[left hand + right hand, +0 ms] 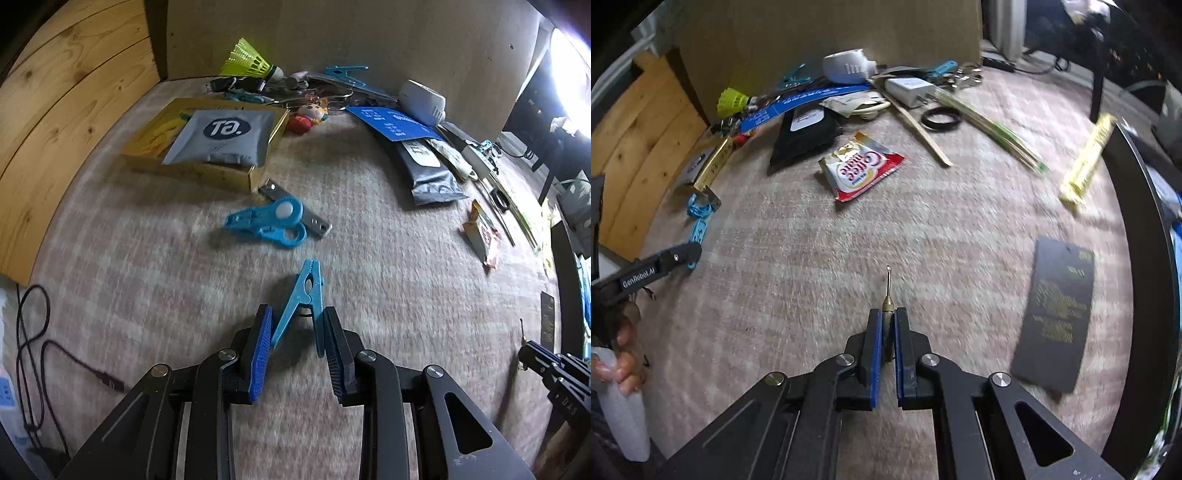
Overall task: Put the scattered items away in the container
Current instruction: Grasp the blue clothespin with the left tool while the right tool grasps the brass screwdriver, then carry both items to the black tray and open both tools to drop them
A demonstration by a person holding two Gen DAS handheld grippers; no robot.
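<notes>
- Left wrist view: the left gripper (297, 325) has its two blue-padded fingers closed on the spread handles of one blue clothespin (301, 301), whose toothed tip points away over the pale carpet (147, 295).
- Ahead of the clothespin lies one pair of small blue scissors (269, 223), resting across one metal nail clipper (295, 210).
- Beyond them sits one open gold box (192, 168), the container, with one grey pouch (219, 138) lying inside it.
- Along the far wall is a heap of clutter: one yellow shuttlecock (247, 61), one second blue clip (345, 72), one red and white toy figure (308, 116), one blue card (391, 123) and one white device (423, 98).
- The tip of the right gripper (532, 350) shows at the right edge.
- Right wrist view: the right gripper (886, 325) is clamped on one thin brass-collared pick (887, 291), its hooked metal tip pointing forward.
- Well ahead lies one red and white coffee creamer sachet (858, 168); to the right, one black card with gold print (1056, 314) and one pale yellow wrapper (1086, 162).
- At the left edge the left gripper's arm is visible, with the gold box's corner beyond it.
</notes>
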